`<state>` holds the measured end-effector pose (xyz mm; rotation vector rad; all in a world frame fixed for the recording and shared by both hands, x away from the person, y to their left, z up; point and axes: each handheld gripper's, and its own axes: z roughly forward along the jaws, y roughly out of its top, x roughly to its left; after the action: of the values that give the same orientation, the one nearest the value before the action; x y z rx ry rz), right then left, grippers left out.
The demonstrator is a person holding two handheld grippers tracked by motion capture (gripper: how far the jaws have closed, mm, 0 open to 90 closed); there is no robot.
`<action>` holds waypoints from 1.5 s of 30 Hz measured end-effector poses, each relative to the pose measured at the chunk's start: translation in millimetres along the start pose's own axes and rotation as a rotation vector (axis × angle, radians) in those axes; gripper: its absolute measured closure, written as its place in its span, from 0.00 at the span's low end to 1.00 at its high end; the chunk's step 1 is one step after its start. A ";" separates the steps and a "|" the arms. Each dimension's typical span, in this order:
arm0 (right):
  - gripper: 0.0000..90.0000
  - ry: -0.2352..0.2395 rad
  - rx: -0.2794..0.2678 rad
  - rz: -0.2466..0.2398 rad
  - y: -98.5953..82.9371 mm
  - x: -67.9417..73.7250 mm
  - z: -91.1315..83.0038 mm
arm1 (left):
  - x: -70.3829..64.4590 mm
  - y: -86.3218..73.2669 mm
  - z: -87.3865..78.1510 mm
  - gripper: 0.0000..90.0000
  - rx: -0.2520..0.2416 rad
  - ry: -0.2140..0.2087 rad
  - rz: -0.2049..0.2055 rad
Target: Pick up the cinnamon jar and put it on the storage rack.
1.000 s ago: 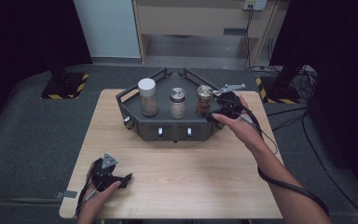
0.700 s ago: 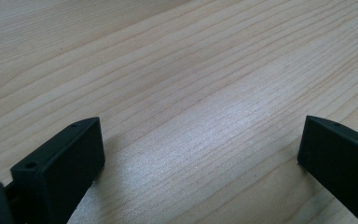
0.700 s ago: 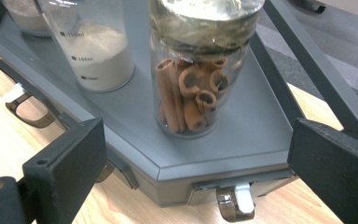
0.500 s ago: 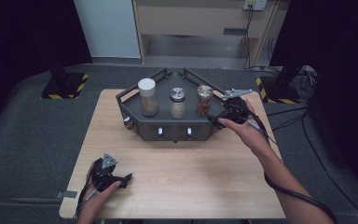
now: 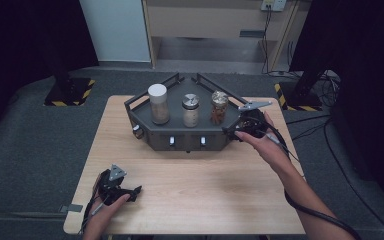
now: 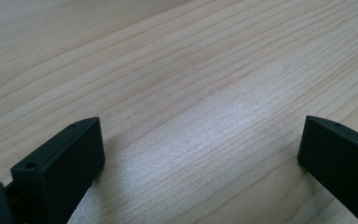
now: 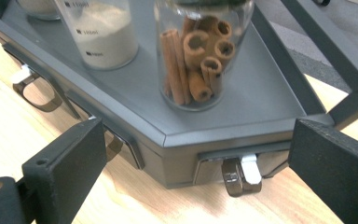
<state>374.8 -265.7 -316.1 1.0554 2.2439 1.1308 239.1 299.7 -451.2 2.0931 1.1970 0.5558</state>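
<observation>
while the left gripper [image 5: 130,191] rests low on the wooden table [image 5: 205,185] near its front left corner, jaws spread wide over bare wood in the left gripper view and grasping nothing, the work is all on the right side. the right gripper [image 7: 196,163] is held at the right front corner of the dark grey spice rack [image 5: 180,135], its jaws parted and empty, one on each side of that corner. just between them, under the rack's edge, hangs a small metal drawer pull [image 7: 241,176] with a white tab, not yet touched. on the shelf above stands the glass jar of cinnamon sticks [image 7: 200,56], beside a jar of pale powder [image 7: 102,32]; from the high view a third, white-capped jar [image 5: 158,103] stands at the left end. more pulls show along the rack's front [image 5: 171,142]

the step in hand looks like the approach to that corner pull, ahead of any grasp. the next move likely calls for dropping the jaws a little and easing forward until the pull sits between the pads, then closing squarely on it; the pull is small and set close to the tabletop, so a high or skewed closure would pinch the rack's edge instead
</observation>
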 end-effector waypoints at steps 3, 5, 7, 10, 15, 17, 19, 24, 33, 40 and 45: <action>0.05 -0.003 0.002 0.002 -3.7 -1.7 -1.1 | 0.0 0.0 0.0 0.00 0.000 0.000 0.000; 0.05 -0.007 0.002 0.009 -5.9 -3.6 -3.1 | 0.0 0.0 0.0 0.00 0.000 0.000 0.000; 0.05 -0.010 0.004 0.012 -8.3 -5.4 -5.0 | 0.0 0.0 0.0 0.00 0.000 0.000 0.000; 0.05 -0.012 0.003 0.021 -13.2 -6.9 -7.8 | 0.0 0.0 0.0 0.00 0.000 0.000 0.000; 0.05 -0.016 -0.005 0.028 -21.7 -8.4 -11.4 | 0.0 0.0 0.0 0.00 0.000 0.000 0.000; 0.05 -0.018 -0.001 0.018 -24.3 -7.7 -12.2 | 0.0 0.0 0.0 0.00 0.000 0.000 0.000; 0.05 -0.011 -0.003 0.019 -27.6 -7.3 -13.3 | 0.0 0.0 0.0 0.00 0.000 0.000 0.000; 0.05 -0.002 -0.001 0.013 -33.9 -4.6 -14.8 | 0.0 0.0 0.0 0.00 0.000 0.000 0.000; 0.05 0.004 0.009 0.014 -45.6 -1.6 -13.7 | 0.1 0.0 0.0 0.00 0.000 0.000 0.000; 0.05 0.012 0.024 0.017 -57.7 0.6 -12.1 | 0.0 0.0 0.0 0.00 0.000 0.000 0.000; 0.05 0.019 0.028 0.022 -63.3 1.4 -11.9 | 0.1 0.0 0.0 0.00 0.000 0.000 0.000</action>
<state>338.2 -294.8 -360.4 1.0881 2.2748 1.1258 239.2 299.8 -451.2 2.0931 1.1969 0.5555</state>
